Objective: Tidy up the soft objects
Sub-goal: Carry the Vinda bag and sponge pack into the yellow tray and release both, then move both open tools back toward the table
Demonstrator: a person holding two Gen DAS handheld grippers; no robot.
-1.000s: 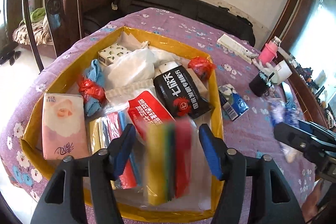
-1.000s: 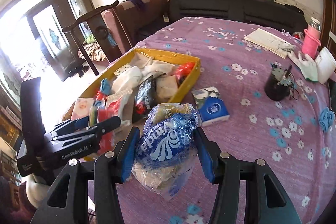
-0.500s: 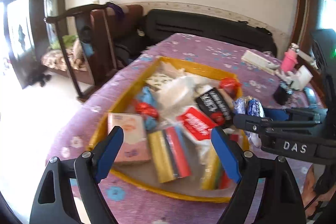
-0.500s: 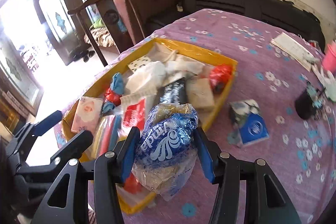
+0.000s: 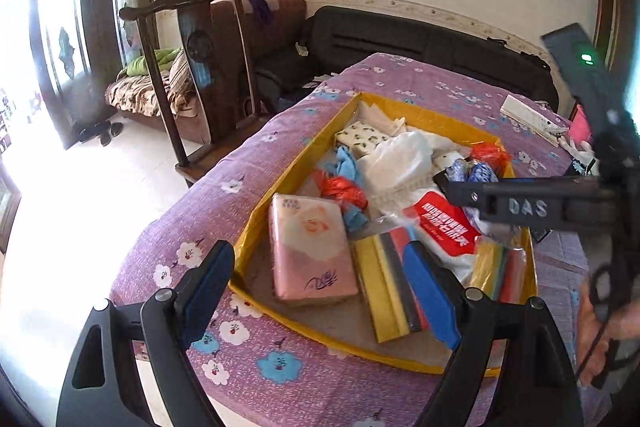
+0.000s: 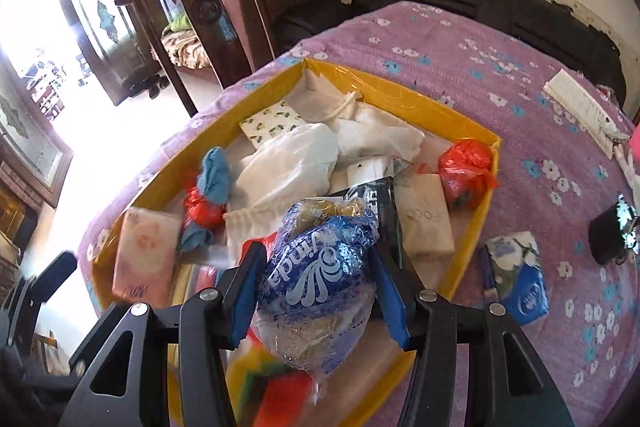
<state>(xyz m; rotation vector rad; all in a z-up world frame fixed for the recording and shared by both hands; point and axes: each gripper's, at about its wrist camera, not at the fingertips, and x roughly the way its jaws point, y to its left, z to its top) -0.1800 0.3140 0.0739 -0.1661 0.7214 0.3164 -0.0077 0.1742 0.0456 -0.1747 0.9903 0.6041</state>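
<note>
A yellow tray [image 5: 408, 102] [image 6: 400, 83] on the purple floral table holds several soft items: a pink tissue pack [image 5: 310, 247] [image 6: 142, 259], white bags [image 6: 288, 163], red bags [image 6: 466, 167], sponges [image 5: 386, 291]. My right gripper [image 6: 316, 291] is shut on a blue Vinda plastic pack [image 6: 320, 275] and holds it above the tray's near end; the pack shows in the left wrist view [image 5: 472, 173]. My left gripper [image 5: 320, 291] is open and empty over the tray's near left corner.
A blue tissue pack [image 6: 518, 283] lies on the table right of the tray, with a black object [image 6: 610, 235] beyond it. A white box [image 6: 580, 107] lies far right. A wooden chair [image 5: 192, 67] and sofa [image 5: 400, 39] stand behind the table.
My left gripper let go of the coloured sponges into the tray and pulled back to the left, open. My right gripper carried the Vinda pack leftward over the tray.
</note>
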